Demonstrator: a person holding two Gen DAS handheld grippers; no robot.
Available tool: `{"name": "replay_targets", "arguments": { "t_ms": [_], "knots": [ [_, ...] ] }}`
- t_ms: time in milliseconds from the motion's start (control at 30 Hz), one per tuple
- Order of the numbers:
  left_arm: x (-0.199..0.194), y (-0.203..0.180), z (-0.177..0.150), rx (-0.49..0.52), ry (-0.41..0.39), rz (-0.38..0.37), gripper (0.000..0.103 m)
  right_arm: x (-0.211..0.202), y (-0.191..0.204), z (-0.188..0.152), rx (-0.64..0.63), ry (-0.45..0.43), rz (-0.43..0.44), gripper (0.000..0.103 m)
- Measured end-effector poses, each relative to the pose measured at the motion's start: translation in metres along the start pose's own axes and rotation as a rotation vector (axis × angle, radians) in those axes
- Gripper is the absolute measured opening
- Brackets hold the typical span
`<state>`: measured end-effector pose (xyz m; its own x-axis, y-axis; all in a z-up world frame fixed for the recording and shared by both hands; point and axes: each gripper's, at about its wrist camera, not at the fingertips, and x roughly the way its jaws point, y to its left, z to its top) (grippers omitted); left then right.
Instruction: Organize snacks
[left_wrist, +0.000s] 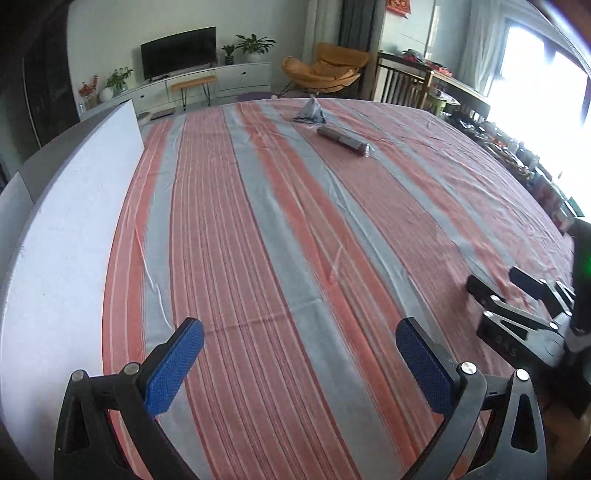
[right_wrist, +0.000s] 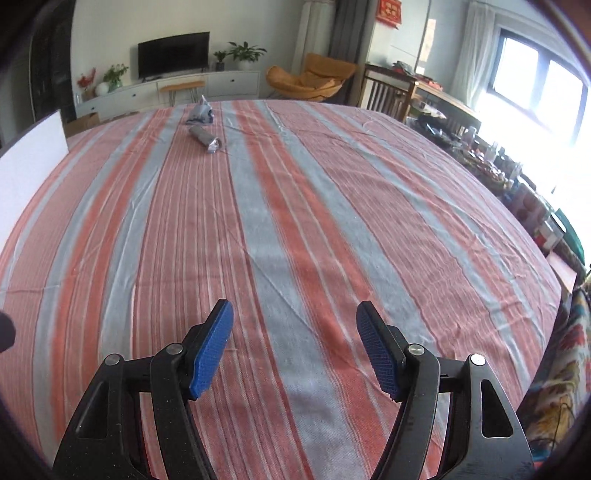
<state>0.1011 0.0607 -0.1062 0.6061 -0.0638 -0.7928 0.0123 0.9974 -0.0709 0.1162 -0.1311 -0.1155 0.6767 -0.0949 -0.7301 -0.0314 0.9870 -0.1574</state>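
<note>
Two snack packs lie at the far end of a striped cloth-covered table: a blue-grey pyramid-shaped bag and, just in front of it, a dark cylindrical foil roll. My left gripper hovers open over the near part of the cloth, nothing between its blue pads. My right gripper also stands open and empty above the cloth; the left wrist view shows it at the right edge. Both grippers are far from the snacks.
A white board stands along the table's left edge. The table's right side borders a crowded shelf of small items under a bright window. Beyond the far edge are a TV cabinet, an orange chair and a wooden crib-like frame.
</note>
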Motion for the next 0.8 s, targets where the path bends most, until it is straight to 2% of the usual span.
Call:
{"name": "replay_targets", "arguments": {
  "t_ms": [167,300,367,800],
  "knots": [
    [0.03,0.012,0.012,-0.018,-0.011,0.09,0.103,0.006,0.001,-0.003,0.011,0.001,0.008,0.074],
    [0.048,0.022,0.013,-0.03,0.02,0.133,0.103,0.012,-0.012,-0.003,0.088,0.026,0.07,0.077],
    [0.052,0.026,0.014,-0.047,0.024,0.123,0.103,0.015,-0.018,-0.003,0.128,0.035,0.096,0.08],
    [0.055,0.026,0.013,-0.057,0.019,0.122,0.103,0.015,-0.012,-0.003,0.115,0.039,0.089,0.083]
  ]
}}
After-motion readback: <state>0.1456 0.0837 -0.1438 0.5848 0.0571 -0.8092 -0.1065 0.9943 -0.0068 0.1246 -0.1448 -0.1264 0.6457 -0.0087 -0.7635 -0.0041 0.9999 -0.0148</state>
